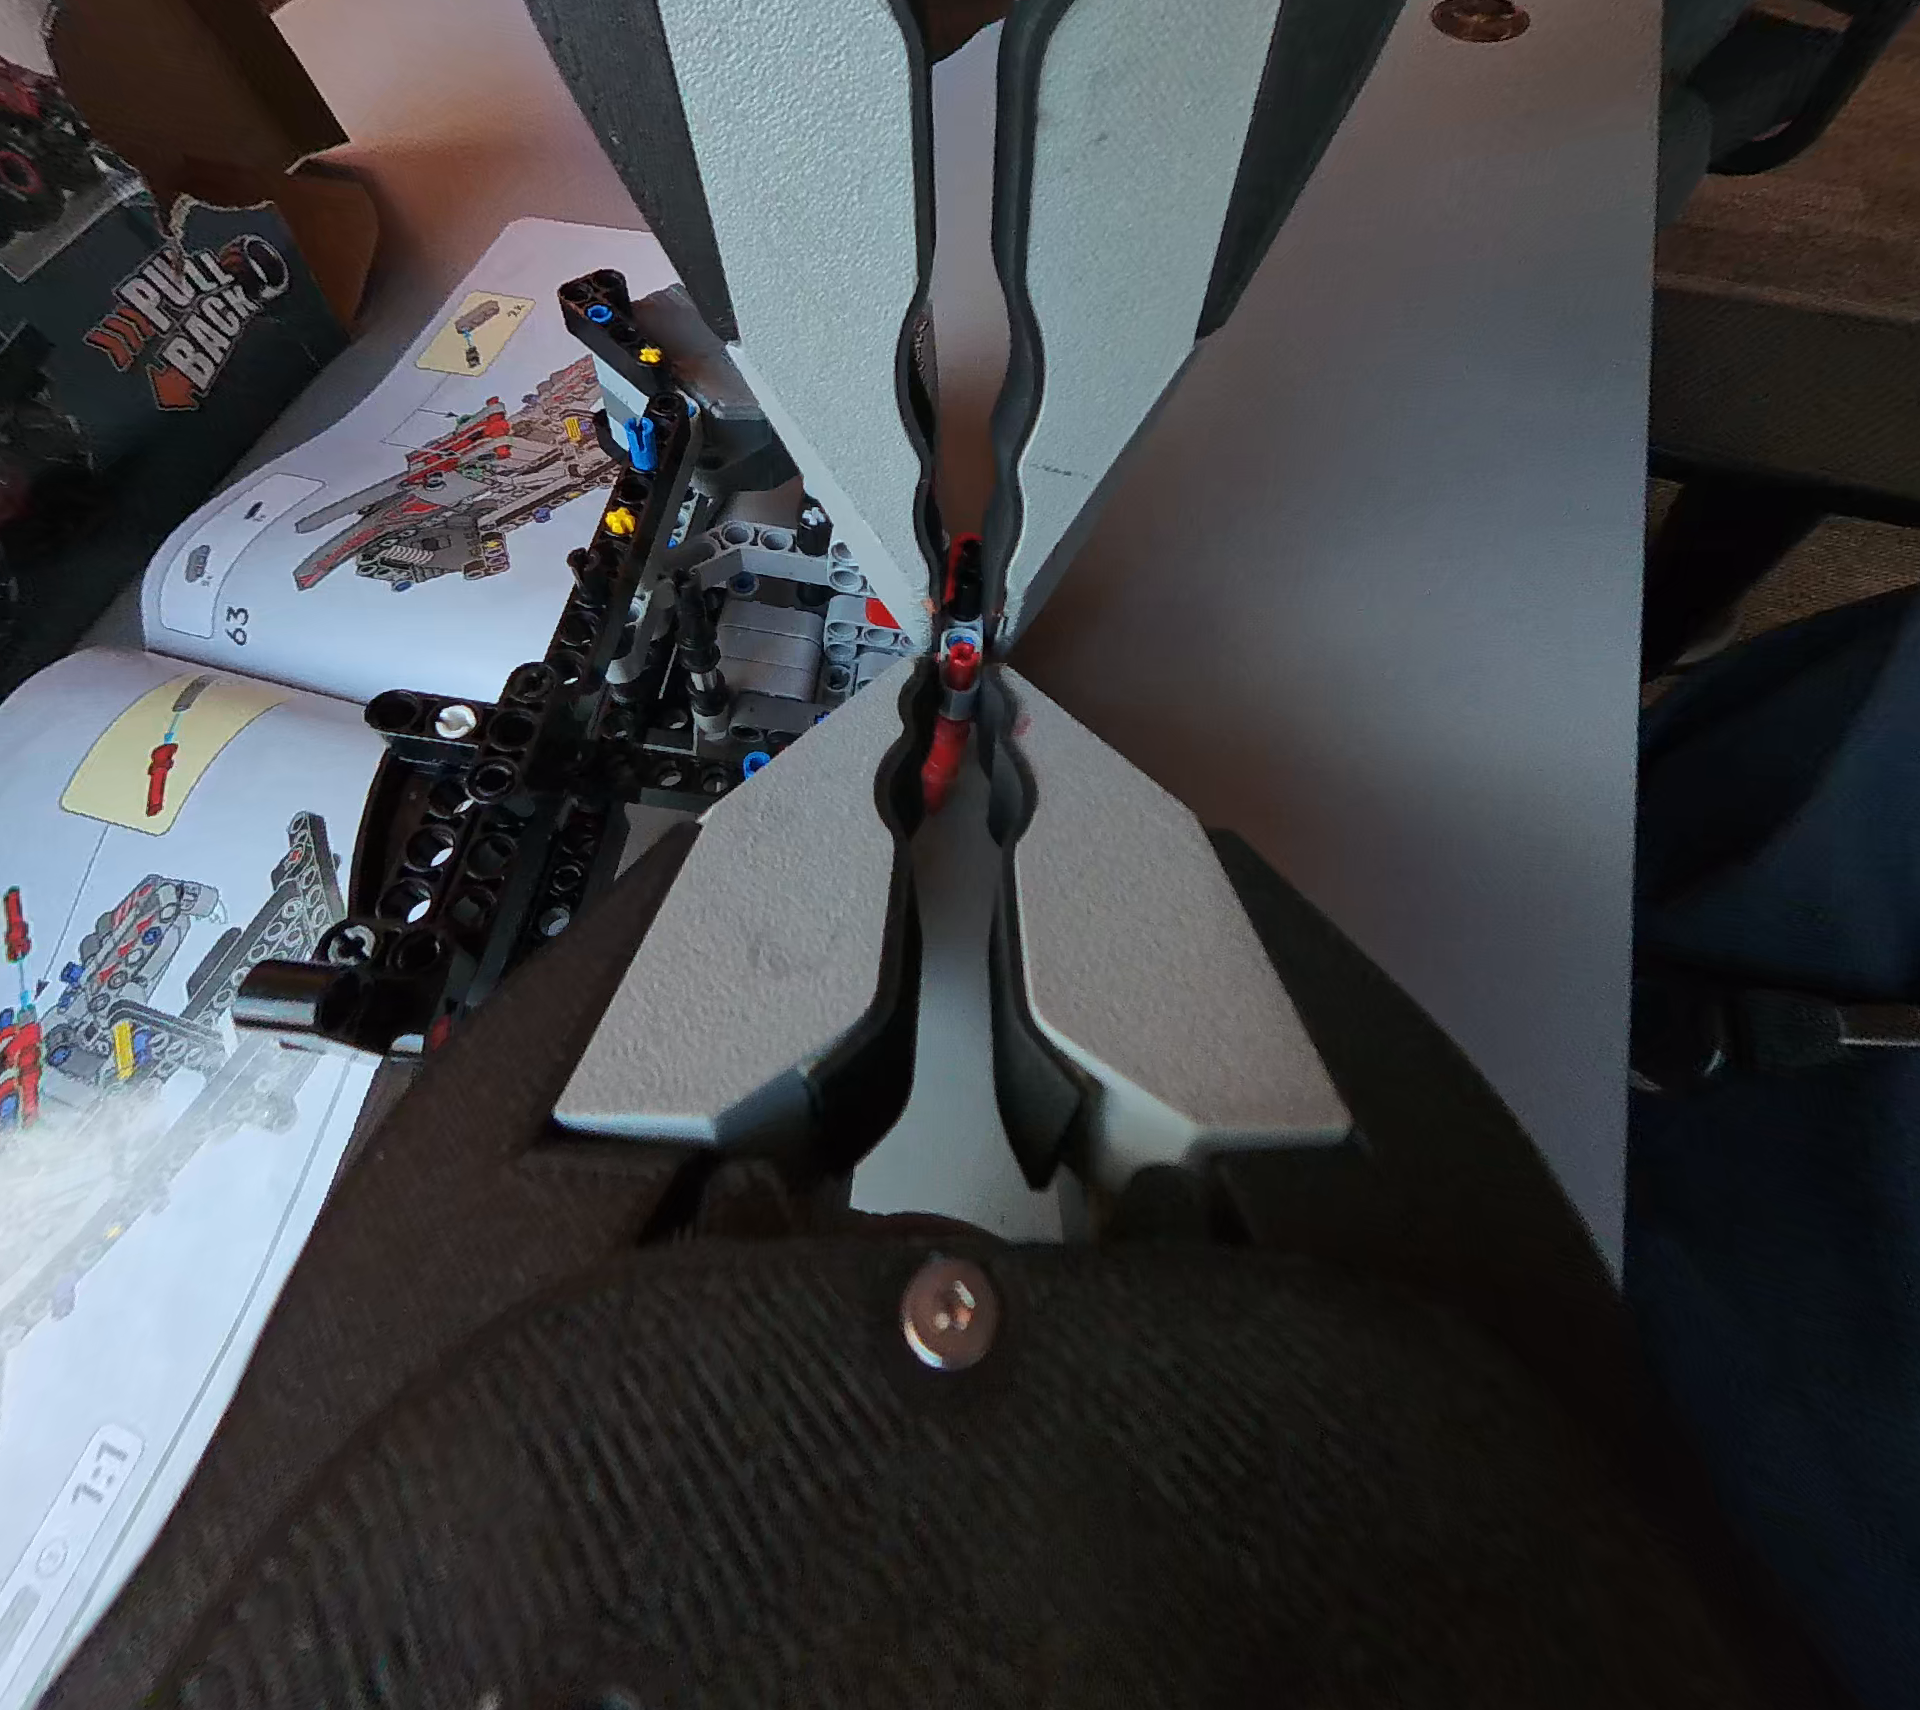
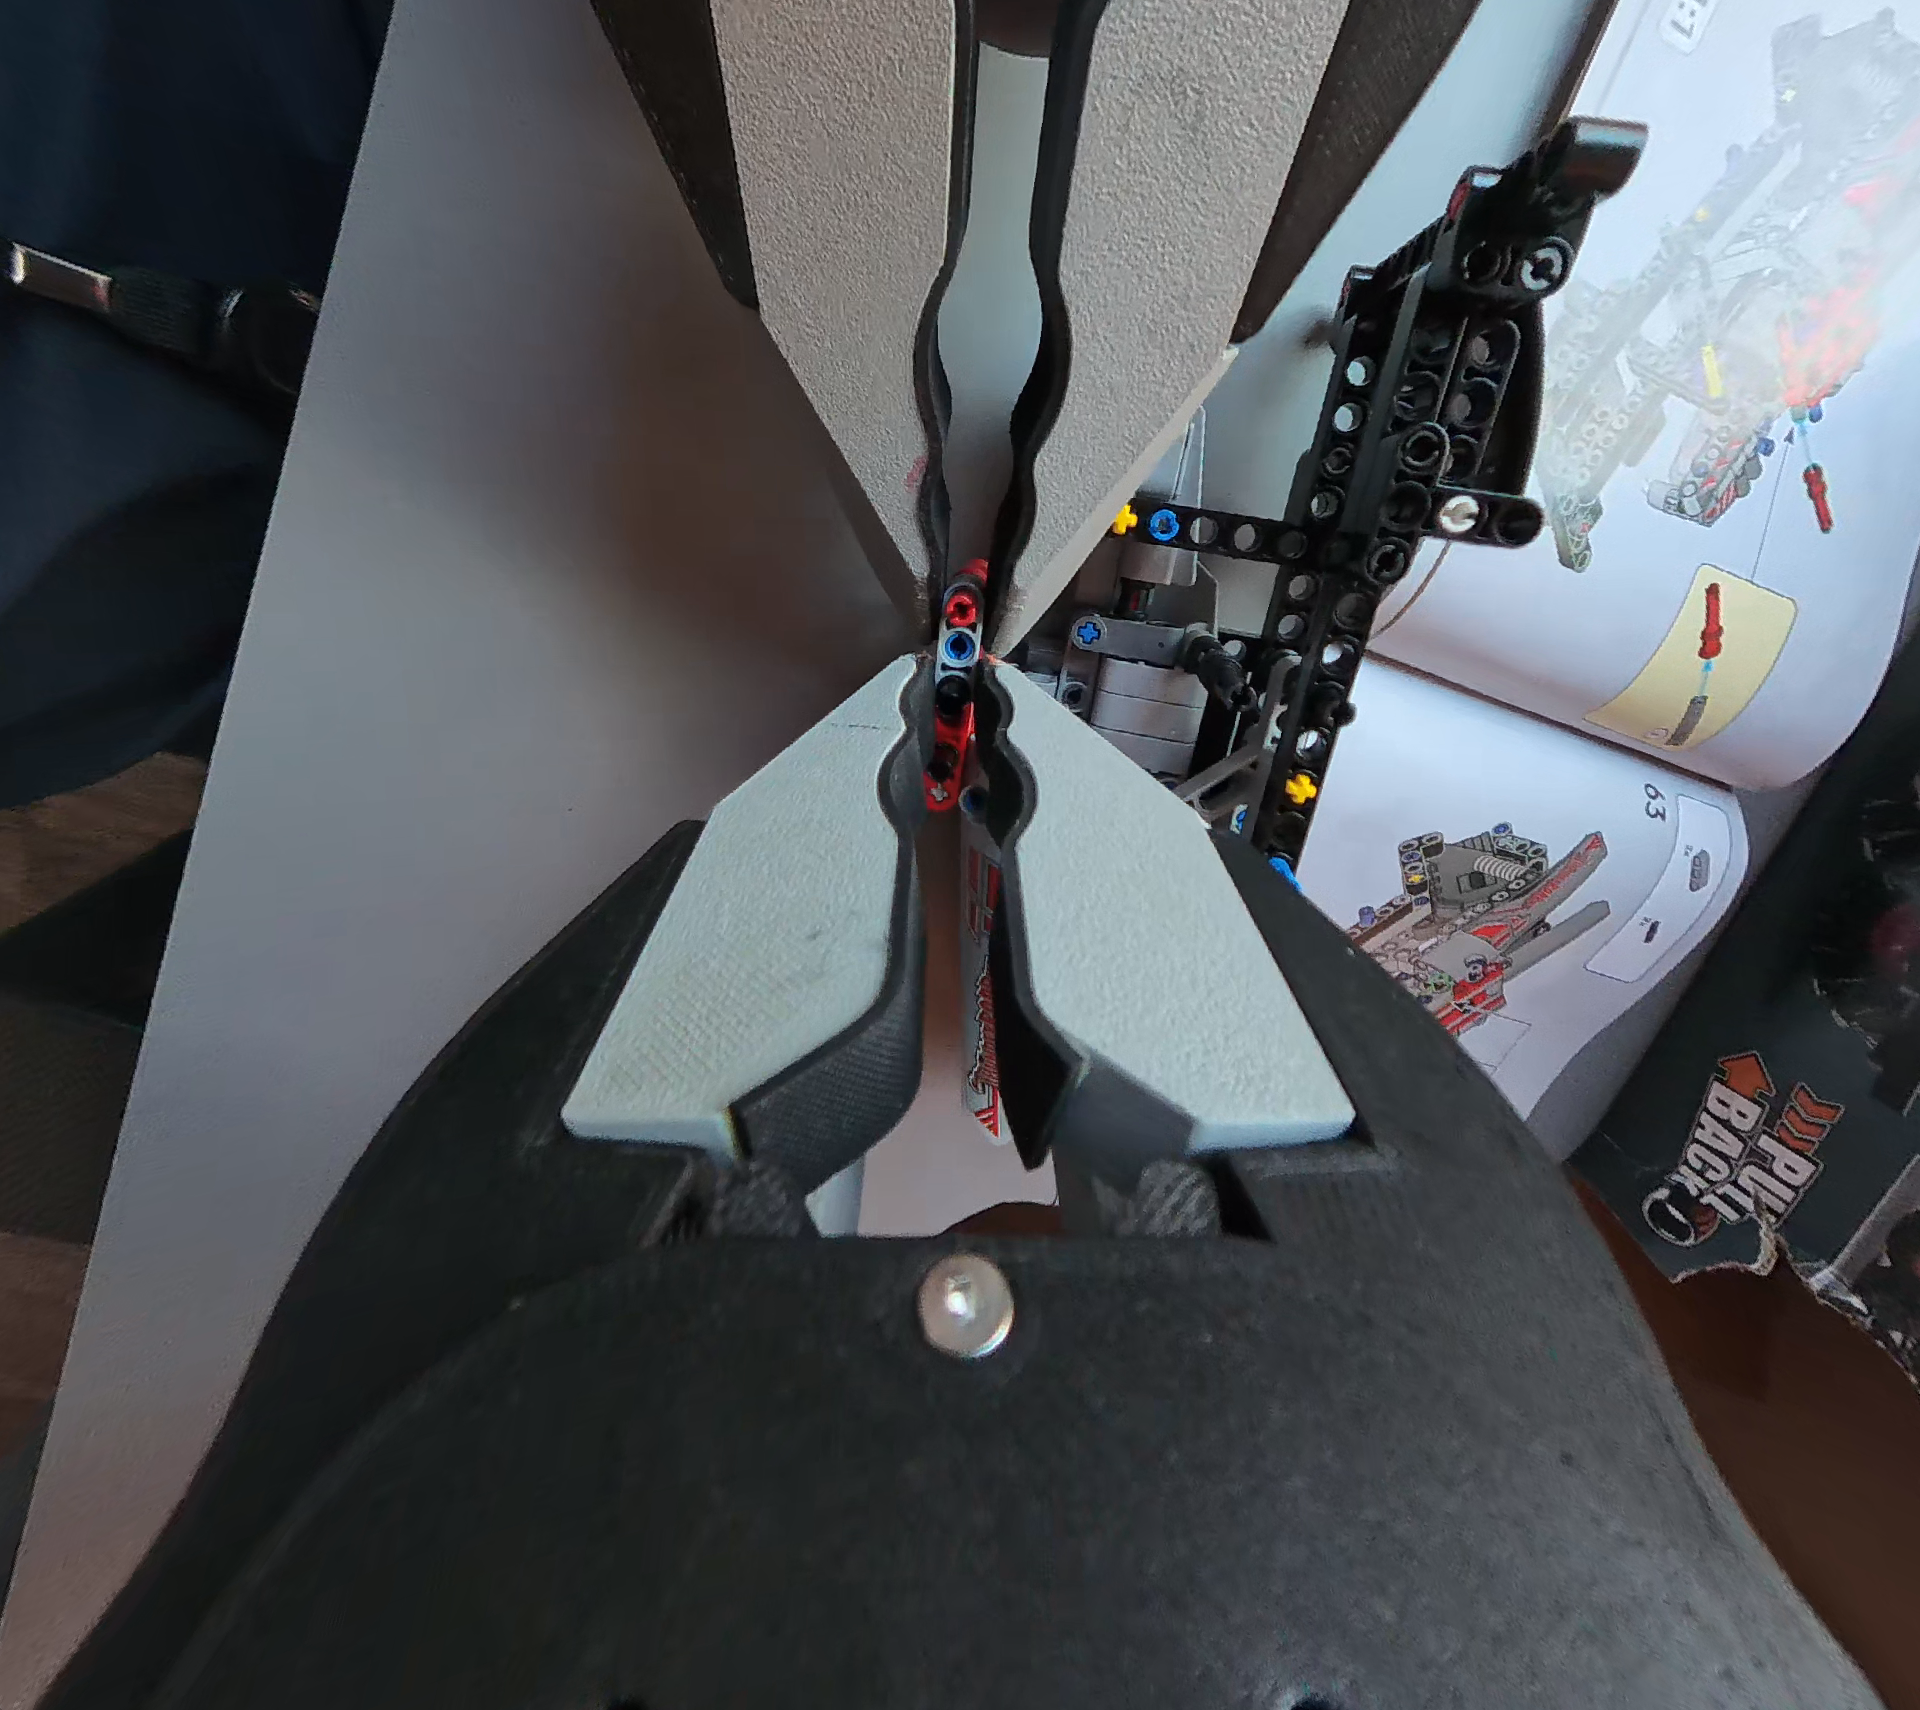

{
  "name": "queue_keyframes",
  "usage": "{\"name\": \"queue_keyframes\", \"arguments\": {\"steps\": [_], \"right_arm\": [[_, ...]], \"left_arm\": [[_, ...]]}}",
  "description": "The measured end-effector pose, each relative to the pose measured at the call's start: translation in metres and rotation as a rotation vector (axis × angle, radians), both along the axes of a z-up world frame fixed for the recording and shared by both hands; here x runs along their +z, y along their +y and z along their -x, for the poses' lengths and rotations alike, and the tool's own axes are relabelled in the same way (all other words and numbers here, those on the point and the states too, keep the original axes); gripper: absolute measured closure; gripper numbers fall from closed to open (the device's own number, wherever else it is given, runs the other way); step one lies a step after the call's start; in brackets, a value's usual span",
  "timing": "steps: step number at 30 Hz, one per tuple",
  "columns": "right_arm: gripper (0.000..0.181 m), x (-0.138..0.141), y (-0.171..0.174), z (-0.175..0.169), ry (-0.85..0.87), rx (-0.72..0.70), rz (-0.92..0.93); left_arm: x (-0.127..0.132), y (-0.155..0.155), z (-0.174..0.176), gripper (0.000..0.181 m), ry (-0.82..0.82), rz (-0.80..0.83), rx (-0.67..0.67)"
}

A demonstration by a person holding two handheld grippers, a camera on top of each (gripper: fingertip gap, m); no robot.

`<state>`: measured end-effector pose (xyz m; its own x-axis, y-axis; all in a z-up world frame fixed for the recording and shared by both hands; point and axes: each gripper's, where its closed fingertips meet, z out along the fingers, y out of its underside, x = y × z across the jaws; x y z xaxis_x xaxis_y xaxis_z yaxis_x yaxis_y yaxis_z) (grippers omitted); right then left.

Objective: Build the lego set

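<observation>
Tongs meet tip to tip over my pale grey counter [image 1: 1351,621]: my left tongs [image 1: 961,704] are clamped on a small red plastic pin [image 1: 943,751], and my right tongs [image 2: 961,725] are clamped on a short red-and-grey studless beam [image 2: 956,684] with blue and black pegs. Beside them the half-built black and grey lego chassis [image 1: 540,777] rests on the open white instruction booklet [image 1: 312,538], near the torn dark cardboard box [image 1: 177,330].

two grippers [image 1: 961,694] [image 2: 961,694], one lego model [image 1: 540,787], one instruction booklet [image 1: 343,517], one box [image 1: 156,310]
</observation>
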<state>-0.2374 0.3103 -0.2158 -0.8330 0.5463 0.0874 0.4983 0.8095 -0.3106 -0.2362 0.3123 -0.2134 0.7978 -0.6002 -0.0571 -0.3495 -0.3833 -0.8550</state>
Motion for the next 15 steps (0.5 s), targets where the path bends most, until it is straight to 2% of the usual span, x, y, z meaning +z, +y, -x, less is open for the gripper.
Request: {"name": "queue_keyframes", "arguments": {"steps": [15], "right_arm": [[0.176, -0.0014, -0.0007, 0.0022, -0.033, 0.015, 0.013]], "left_arm": [[-0.0018, -0.0008, 0.0029, 0.176, -0.034, 0.034, 0.006]]}}
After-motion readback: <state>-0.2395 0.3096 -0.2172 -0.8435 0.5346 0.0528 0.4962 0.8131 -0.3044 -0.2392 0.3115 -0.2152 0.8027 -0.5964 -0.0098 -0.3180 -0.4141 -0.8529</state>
